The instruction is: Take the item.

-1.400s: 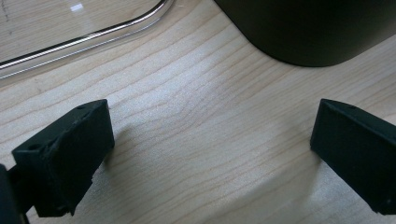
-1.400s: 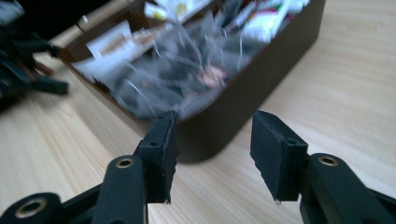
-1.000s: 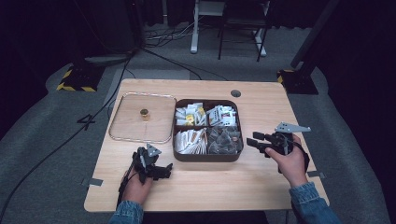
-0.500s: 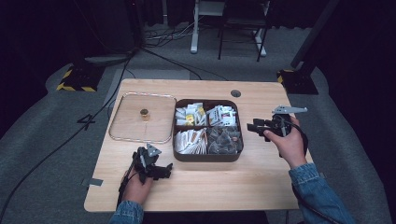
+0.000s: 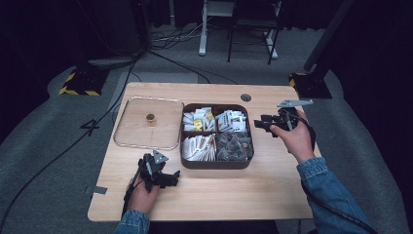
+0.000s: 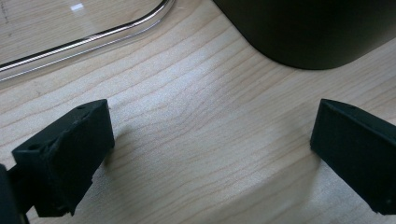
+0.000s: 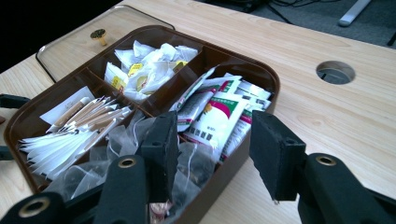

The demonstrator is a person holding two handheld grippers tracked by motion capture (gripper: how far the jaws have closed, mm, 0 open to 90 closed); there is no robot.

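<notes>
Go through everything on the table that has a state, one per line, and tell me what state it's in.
Dark brown four-compartment box: uncovered, all compartments filled with packets and tea bags.
Clear square lid with brass knob: off, flat on the table left of the box.
Left gripper: open, holding nothing, over bare wood.
Right gripper: open, holding nothing, at the box's edge.

Table (image 5: 272,185): showing pale wood with fine wavy grain.
Box (image 5: 214,164): showing dark brown, just beside the right gripper's tips.
Right gripper (image 5: 258,124): showing black, with a grey plate on top.
Left gripper (image 5: 171,178): showing black.
Lid (image 5: 127,127): looking clear, with a brass-coloured knob.
Sachets (image 7: 212,114): showing white with green and red print, nearest the right gripper.
Sleeve (image 5: 327,187): showing blue denim.
Floor stand (image 5: 78,85): showing yellow and black stripes.
</notes>
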